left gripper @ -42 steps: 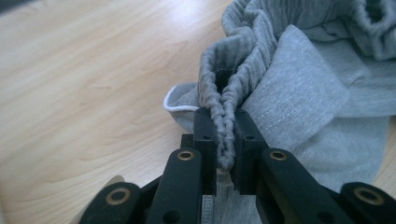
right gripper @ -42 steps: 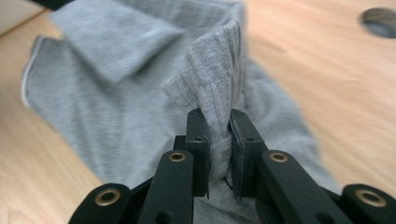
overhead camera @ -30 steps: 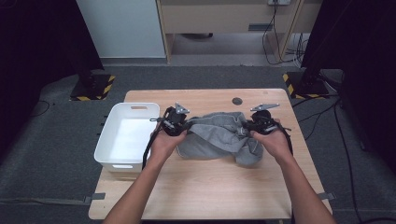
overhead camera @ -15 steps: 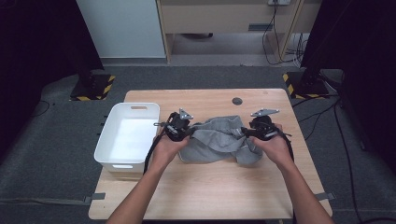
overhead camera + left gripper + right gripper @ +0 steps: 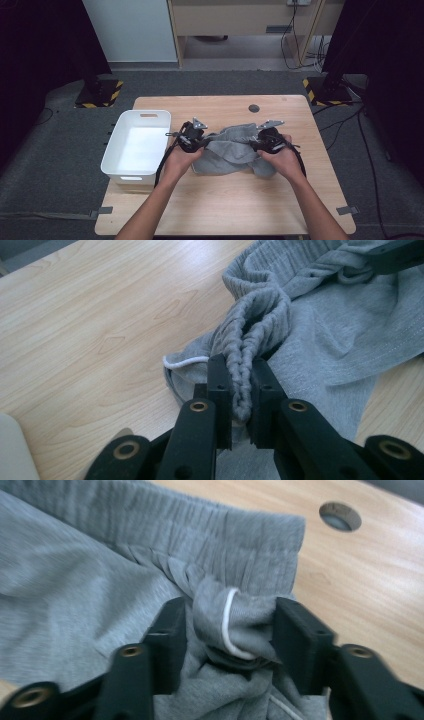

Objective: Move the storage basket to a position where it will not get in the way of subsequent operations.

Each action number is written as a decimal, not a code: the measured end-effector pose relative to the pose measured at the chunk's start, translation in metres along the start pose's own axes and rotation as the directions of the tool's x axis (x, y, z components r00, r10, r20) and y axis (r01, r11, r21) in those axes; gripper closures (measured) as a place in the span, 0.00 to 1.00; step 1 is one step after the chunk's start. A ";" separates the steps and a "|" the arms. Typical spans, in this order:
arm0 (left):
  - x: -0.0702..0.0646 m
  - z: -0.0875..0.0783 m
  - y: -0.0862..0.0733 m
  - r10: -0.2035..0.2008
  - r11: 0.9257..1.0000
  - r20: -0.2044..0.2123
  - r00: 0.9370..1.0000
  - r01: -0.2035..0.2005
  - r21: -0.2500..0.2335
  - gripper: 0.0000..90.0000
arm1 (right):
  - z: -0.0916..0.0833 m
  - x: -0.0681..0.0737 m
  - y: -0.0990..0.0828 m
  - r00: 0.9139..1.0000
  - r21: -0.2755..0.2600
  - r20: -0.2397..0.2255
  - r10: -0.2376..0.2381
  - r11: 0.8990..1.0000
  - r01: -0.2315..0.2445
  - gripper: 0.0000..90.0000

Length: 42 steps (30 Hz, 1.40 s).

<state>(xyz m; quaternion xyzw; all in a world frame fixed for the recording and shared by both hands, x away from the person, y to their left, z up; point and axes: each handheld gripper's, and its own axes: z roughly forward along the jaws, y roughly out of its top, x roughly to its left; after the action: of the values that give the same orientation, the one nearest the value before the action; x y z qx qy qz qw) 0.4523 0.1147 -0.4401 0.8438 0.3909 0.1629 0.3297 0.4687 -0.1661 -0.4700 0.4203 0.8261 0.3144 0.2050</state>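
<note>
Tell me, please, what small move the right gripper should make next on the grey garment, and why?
Probably close the right gripper fully. Its jaws have just been opening and stand apart around a bunched fold of the grey garment, while the left gripper is clamped on the ribbed waistband.

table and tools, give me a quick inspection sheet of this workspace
surface: wooden table with a round hole near the far edge
job's things: grey garment bunched at mid-table; white bin at its left
clutter: nothing seen
grippers: left tool shut on the ribbed waistband; right tool jaws have just been opening, bunched cloth between them
cables: black cable trailing from the left tool; more on the floor behind
surroundings: grey carpet, hazard-striped stand feet
</note>
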 end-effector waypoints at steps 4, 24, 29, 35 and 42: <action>0.000 0.006 -0.005 -0.011 1.000 0.001 1.000 0.011 0.015 0.91 | 0.002 -0.002 -0.004 1.000 0.033 0.000 0.004 0.999 -0.004 0.91; 0.006 0.025 -0.028 -0.085 0.996 -0.015 0.996 0.085 -0.009 0.47 | -0.011 -0.032 -0.022 0.997 0.008 0.009 0.074 0.997 -0.074 0.92; 0.005 0.017 -0.029 -0.085 0.996 -0.014 0.996 0.084 -0.038 0.43 | -0.012 -0.034 -0.023 0.997 0.013 0.021 0.078 0.997 -0.079 0.92; 0.003 0.011 -0.027 -0.078 0.995 -0.022 0.997 0.077 -0.062 0.41 | -0.014 -0.039 -0.024 0.996 0.019 0.037 0.087 0.996 -0.088 0.93; 0.000 0.002 -0.020 -0.063 0.995 -0.030 0.998 0.060 -0.084 0.41 | -0.014 -0.040 -0.024 0.995 0.020 0.037 0.096 0.995 -0.096 0.93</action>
<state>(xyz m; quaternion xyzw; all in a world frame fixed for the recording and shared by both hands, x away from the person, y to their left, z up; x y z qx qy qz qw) 0.4427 0.1236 -0.4554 0.8142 0.4147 0.1824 0.3630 0.4692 -0.2147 -0.4742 0.4673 0.8046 0.3072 0.1997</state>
